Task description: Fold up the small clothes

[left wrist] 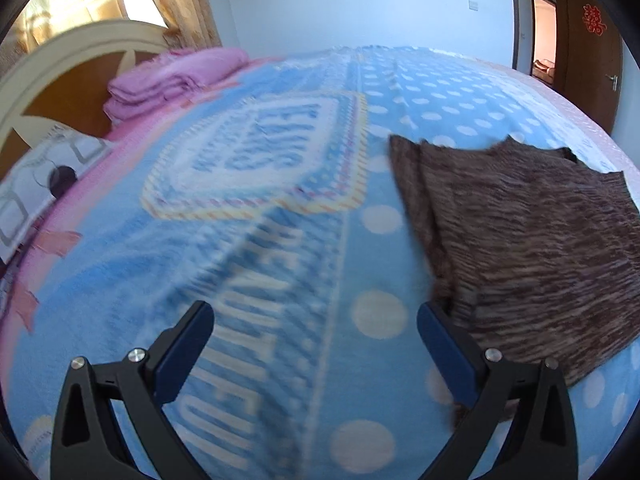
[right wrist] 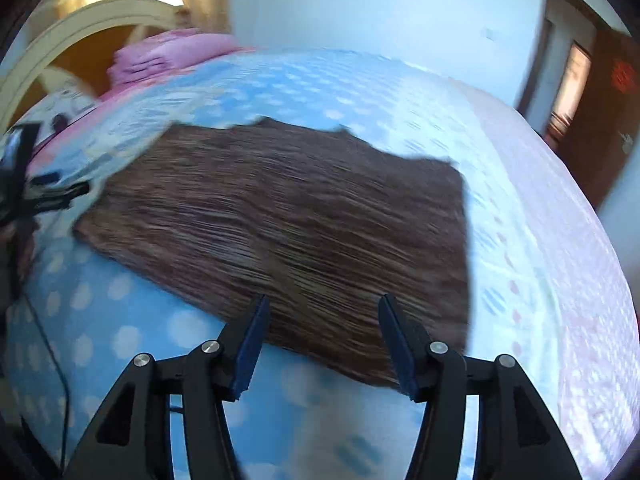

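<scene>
Left gripper (left wrist: 316, 320) hangs low over the blue dotted blanket (left wrist: 248, 280), jaws wide apart, nothing between them. Right gripper (right wrist: 322, 312), jaws apart too, sits at the near edge of the brown knit garment (right wrist: 288, 216), which lies flat on the blanket. Further back, folded pink bedding (left wrist: 176, 76) against the headboard (left wrist: 60, 64).

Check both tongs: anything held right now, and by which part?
Nothing held. Left tongs open over the blue blanket; right tongs open at the near edge of the brown garment, not gripping it.
</scene>
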Available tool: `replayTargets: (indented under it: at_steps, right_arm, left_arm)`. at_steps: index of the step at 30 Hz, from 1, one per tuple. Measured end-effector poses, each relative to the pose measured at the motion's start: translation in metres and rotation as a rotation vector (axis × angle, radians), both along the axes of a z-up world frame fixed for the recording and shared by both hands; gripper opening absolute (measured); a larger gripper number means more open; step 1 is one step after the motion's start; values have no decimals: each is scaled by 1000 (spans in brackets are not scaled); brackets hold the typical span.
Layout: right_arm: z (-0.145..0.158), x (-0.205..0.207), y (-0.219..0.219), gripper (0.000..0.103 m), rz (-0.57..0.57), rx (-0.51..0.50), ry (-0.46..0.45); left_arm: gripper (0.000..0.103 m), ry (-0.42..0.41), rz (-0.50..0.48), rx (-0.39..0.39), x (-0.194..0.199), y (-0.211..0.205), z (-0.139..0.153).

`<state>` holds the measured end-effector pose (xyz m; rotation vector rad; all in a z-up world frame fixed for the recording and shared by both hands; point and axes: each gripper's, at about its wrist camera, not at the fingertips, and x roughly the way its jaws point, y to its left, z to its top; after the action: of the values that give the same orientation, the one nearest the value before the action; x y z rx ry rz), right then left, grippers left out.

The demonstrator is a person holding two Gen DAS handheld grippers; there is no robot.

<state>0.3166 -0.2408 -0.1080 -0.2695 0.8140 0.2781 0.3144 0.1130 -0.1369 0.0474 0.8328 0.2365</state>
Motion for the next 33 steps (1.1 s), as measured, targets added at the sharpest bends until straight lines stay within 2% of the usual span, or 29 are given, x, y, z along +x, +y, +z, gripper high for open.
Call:
replayTargets:
  at_steps: [2, 6, 14, 18, 30, 33]
  right_arm:
    - [1, -2, 37, 60, 100, -38, -29]
    - [-5, -9, 102, 60, 237, -104, -81]
    - [-41, -39, 198, 60, 430, -240, -131]
    - [-51, -33, 217, 60, 412, -292, -175]
    - [-57, -18, 249, 60, 399, -282, -190]
    - [-60, -20, 254, 56, 396, -286, -197]
  left_arm:
    - [103, 0, 19, 14, 3, 11, 2]
    - [103, 7, 47, -6, 8, 29, 1]
    - [103, -40, -24, -67, 19, 30, 8]
    - [103, -55, -62, -64, 29, 21, 13]
    - [103, -25, -103, -57, 62, 4, 8]
    - [103, -24, -126, -61, 69, -3, 8]
